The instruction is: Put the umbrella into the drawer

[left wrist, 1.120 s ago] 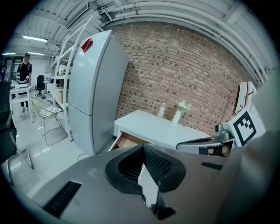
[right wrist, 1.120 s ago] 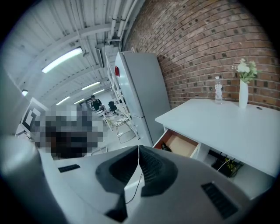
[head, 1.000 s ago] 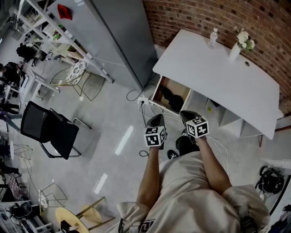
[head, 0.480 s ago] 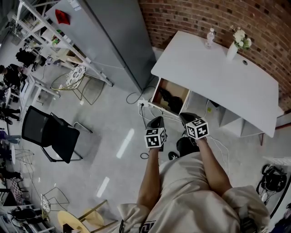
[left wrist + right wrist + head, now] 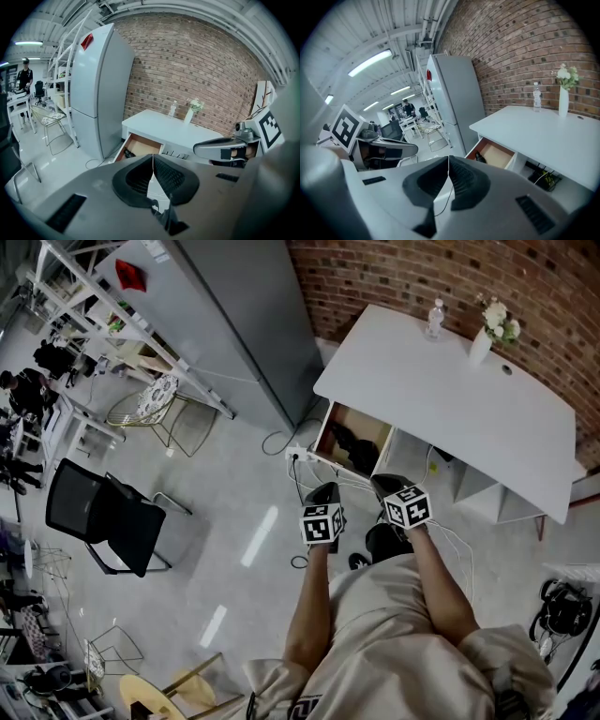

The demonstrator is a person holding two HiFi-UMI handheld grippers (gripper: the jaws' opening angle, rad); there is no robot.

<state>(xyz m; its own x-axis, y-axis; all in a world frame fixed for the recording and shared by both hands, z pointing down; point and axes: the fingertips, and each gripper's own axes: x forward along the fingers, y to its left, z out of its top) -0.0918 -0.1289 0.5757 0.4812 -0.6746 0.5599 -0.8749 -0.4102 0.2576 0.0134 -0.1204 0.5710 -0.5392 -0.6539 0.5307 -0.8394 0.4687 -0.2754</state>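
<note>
Desk point(image 5: 450, 399): white. Wall point(image 5: 422, 273): red-brown brick, pale mortar lines. Drawer point(image 5: 364, 421): tan wood inside. Umbrella point(image 5: 345, 439): black. Refrigerator point(image 5: 244, 315): grey, with a red patch. Chair point(image 5: 103, 517): black. Vase point(image 5: 481, 345): white. Floor point(image 5: 225, 549): pale grey.

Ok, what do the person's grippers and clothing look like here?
The left gripper and right gripper are grey shells with black ribbed rounded pads. Each carries a white cube with black square markers. The person wears a light short-sleeved top.
</note>
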